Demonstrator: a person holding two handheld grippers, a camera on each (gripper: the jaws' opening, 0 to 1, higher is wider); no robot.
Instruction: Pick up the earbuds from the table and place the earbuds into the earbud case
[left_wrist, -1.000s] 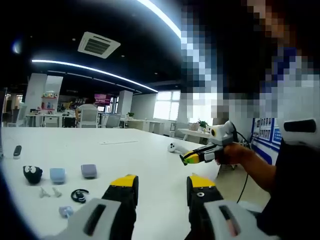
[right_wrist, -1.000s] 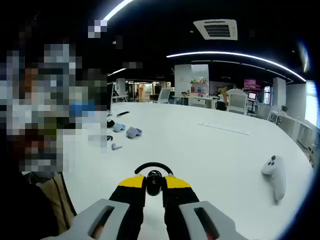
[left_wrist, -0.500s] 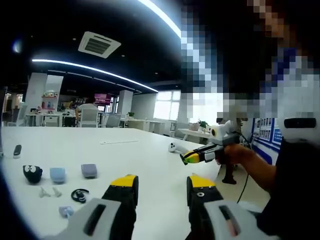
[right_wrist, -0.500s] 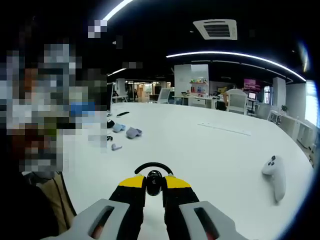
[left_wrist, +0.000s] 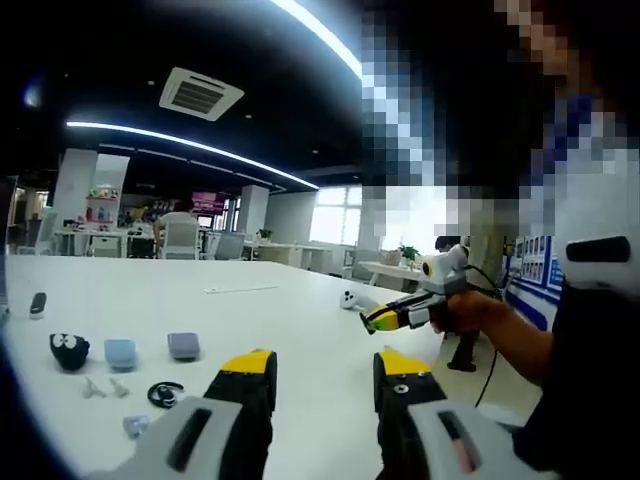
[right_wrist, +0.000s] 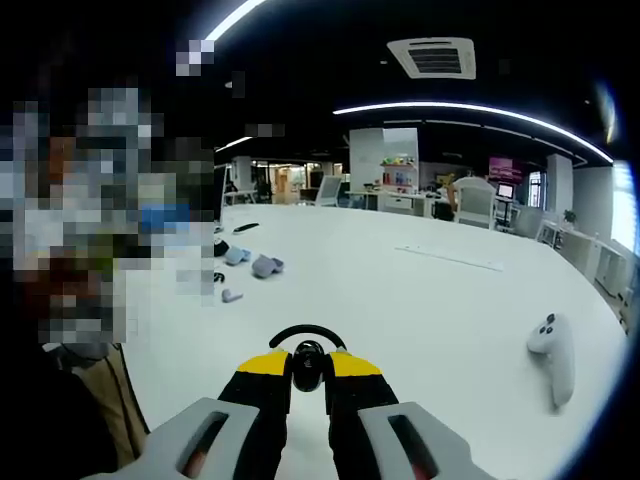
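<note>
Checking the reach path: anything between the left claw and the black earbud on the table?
In the left gripper view, only bare white table lies between the open left claw and the black earbud.

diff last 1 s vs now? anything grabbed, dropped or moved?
Nothing grabbed or dropped. Both views shift slightly, which is camera motion only. The right gripper stays shut on the black ear-hook earbud; the left gripper stays open and empty. The cases and small items on the table lie as before.
</note>
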